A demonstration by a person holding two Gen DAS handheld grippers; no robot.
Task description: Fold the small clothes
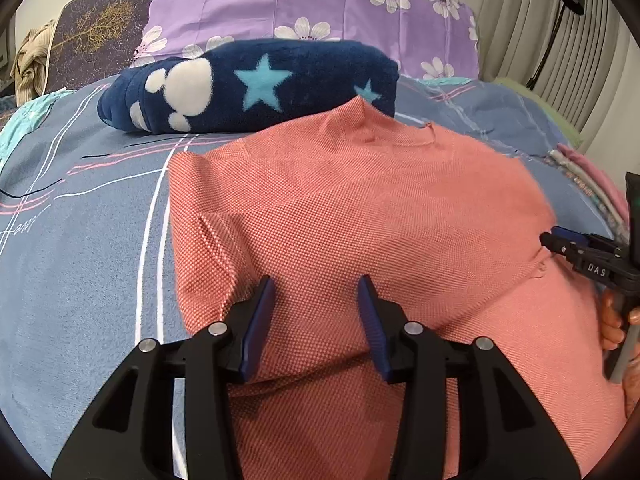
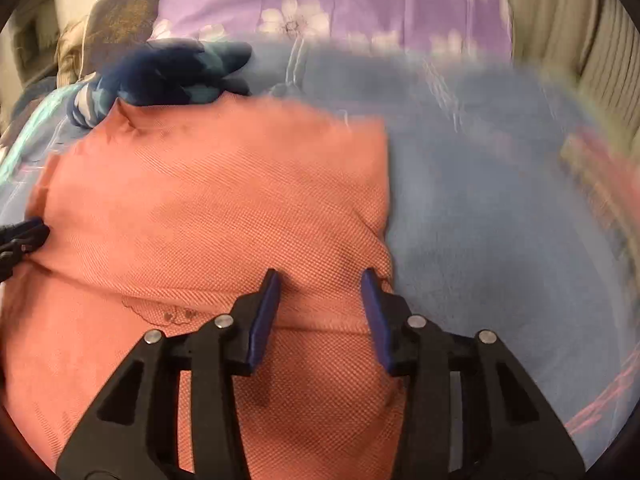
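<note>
A salmon-pink knit garment [image 1: 360, 216] lies partly folded on the blue bedspread [image 1: 80, 240]. My left gripper [image 1: 316, 292] is open just above its near left part, with nothing between the jaws. My right gripper [image 2: 320, 284] is open over the garment [image 2: 208, 208] near its right edge; this view is motion-blurred. The right gripper also shows at the right edge of the left wrist view [image 1: 560, 242], at the garment's right side. The left gripper's tip shows at the left edge of the right wrist view [image 2: 28, 232], touching the garment's left side.
A folded navy fleece blanket with stars [image 1: 256, 84] lies just behind the garment. A purple floral pillow [image 1: 312, 4] and a dark pillow [image 1: 100, 28] stand at the back. Folded pink clothes [image 1: 592, 184] lie at the right. Curtains [image 1: 540, 20] hang at the back right.
</note>
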